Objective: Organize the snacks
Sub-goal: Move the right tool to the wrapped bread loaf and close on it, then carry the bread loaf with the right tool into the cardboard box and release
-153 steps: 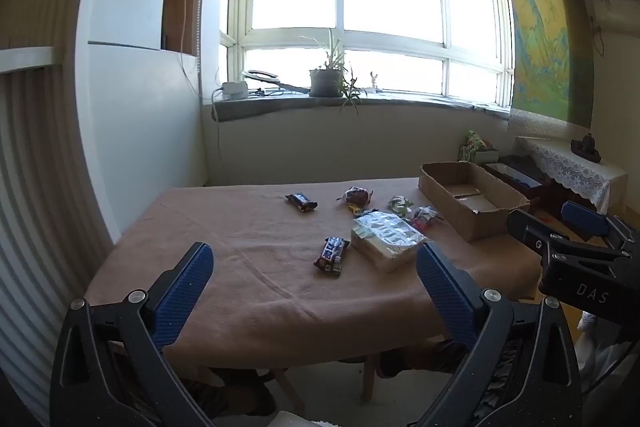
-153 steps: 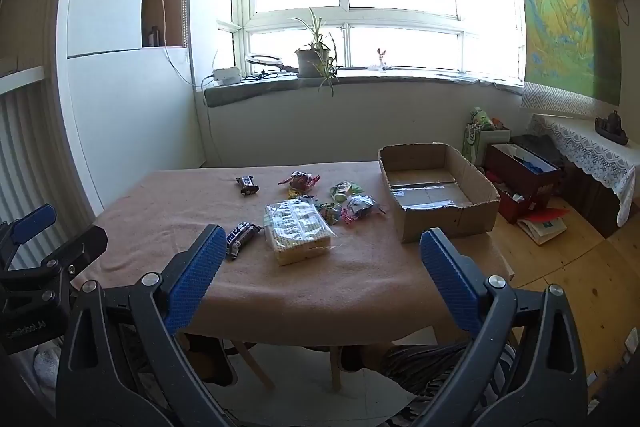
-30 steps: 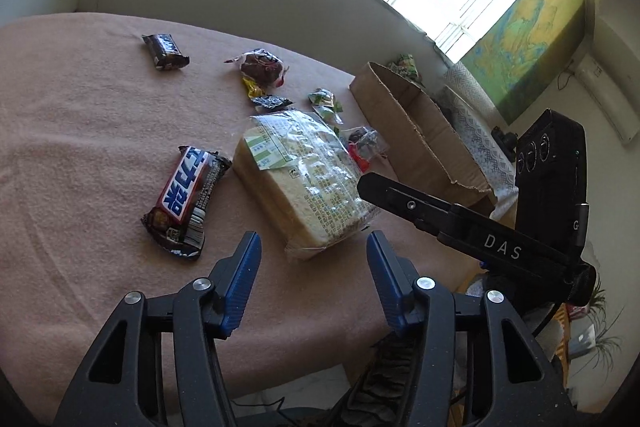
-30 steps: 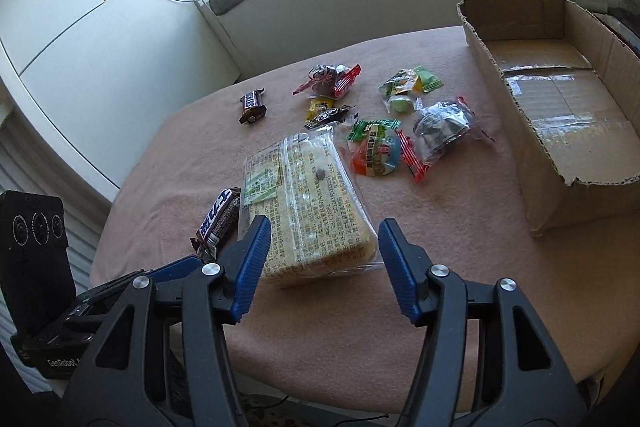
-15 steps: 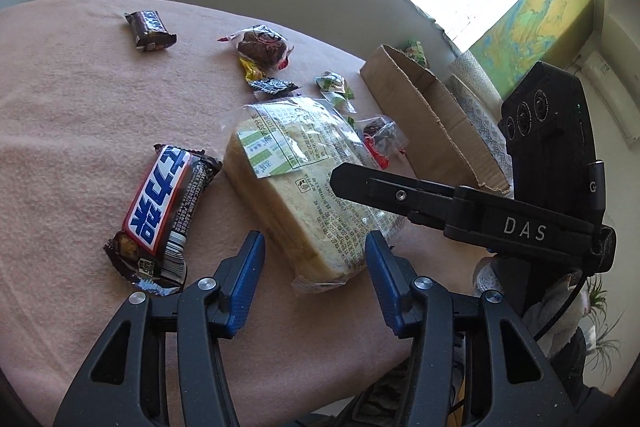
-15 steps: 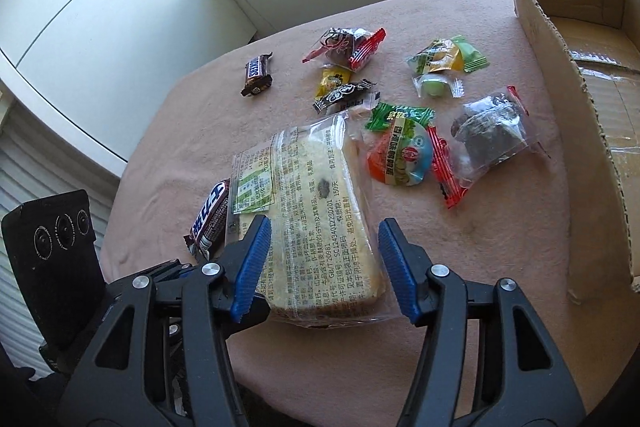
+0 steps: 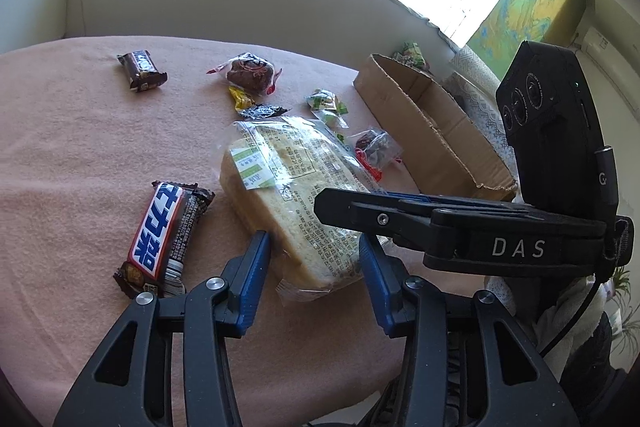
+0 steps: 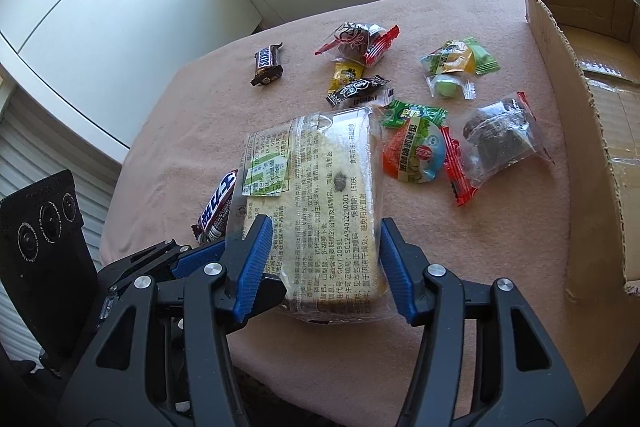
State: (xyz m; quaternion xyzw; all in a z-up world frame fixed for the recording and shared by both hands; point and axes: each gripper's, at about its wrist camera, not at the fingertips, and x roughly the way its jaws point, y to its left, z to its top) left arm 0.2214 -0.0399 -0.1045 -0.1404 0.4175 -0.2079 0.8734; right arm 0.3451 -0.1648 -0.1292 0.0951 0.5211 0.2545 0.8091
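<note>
Bread pack (image 8: pixel 320 195) between both half-open claws, left claw (image 7: pixel 316 259) closing, right claw (image 8: pixel 324 247) too.

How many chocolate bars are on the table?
2. The big chocolate bar lies just left of the bagged bread. The small chocolate bar sits alone at the far left. The dark bagged treats may hold chocolate too, but I can't tell.

The right tool (image 8: pixel 322 259) straddles the near end of a wrapped bread loaf (image 8: pixel 316 203) at lower centre, its blue pads just beside the wrapper, jaws lately narrowing. The left tool (image 8: pixel 188 259) reaches in from lower left. A cardboard box (image 8: pixel 580 147) stands at right on the desk (image 8: pixel 500 267).
</note>
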